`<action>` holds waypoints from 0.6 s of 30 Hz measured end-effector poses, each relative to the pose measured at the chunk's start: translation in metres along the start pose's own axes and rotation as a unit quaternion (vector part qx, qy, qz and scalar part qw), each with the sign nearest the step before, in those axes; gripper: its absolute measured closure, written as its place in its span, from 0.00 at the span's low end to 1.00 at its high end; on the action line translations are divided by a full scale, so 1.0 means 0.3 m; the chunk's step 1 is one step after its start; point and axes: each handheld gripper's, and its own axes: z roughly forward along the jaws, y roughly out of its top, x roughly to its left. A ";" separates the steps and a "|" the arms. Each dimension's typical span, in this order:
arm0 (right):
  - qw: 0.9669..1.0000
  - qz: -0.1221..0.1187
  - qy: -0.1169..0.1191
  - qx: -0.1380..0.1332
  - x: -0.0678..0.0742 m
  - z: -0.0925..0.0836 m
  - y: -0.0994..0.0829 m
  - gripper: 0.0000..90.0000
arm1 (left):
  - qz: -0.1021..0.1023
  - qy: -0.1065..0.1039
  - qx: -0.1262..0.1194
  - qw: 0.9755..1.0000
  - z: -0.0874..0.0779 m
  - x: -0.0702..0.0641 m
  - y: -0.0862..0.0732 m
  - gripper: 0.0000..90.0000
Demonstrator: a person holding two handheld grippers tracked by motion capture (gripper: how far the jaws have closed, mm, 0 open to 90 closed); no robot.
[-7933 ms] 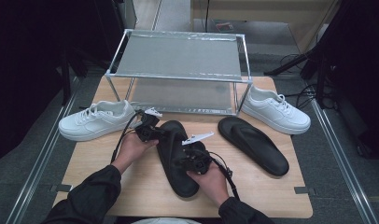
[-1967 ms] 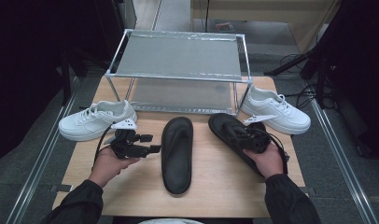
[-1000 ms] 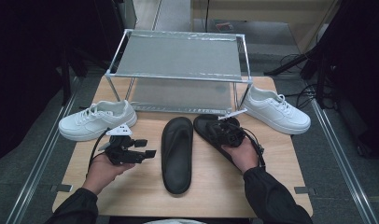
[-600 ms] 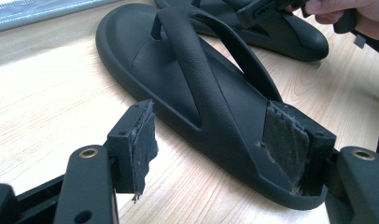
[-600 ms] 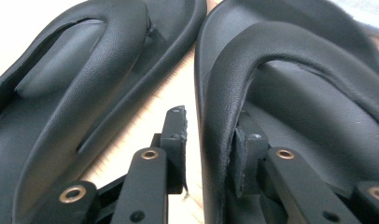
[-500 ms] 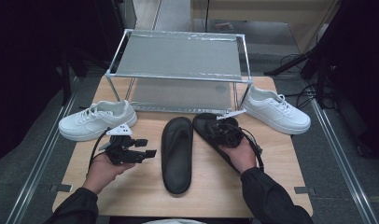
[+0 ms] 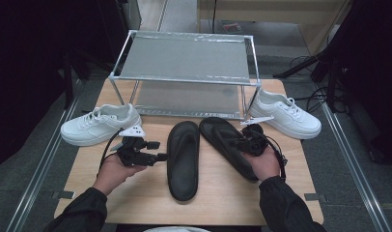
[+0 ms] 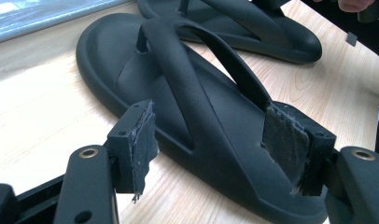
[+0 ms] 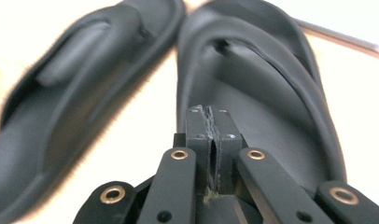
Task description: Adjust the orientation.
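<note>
With its jaws just squeezed together on nothing, the right gripper (image 7: 243, 140) hovers over the right black rubber flip-flop (image 7: 228, 145), lying beside its mate (image 7: 183, 159), perhaps nudging the pair level, while the left gripper (image 7: 158, 151) waits, jaws apart.

I see matt black foam sandals (image 7: 183, 159) on a pale wood-grain table (image 7: 218, 203), white leather-look sneakers (image 7: 100, 124), a metal-framed rack (image 7: 184, 60) and frayed jaw pads (image 8: 143, 140).

Sandals (image 7: 183, 159) side by side (before rack (image 7: 184, 63))
</note>
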 end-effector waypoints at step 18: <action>0.999 -0.023 -0.027 0.029 -0.004 0.033 -0.029 0.96 | -0.002 0.027 0.006 1.000 0.011 0.038 0.019 0.61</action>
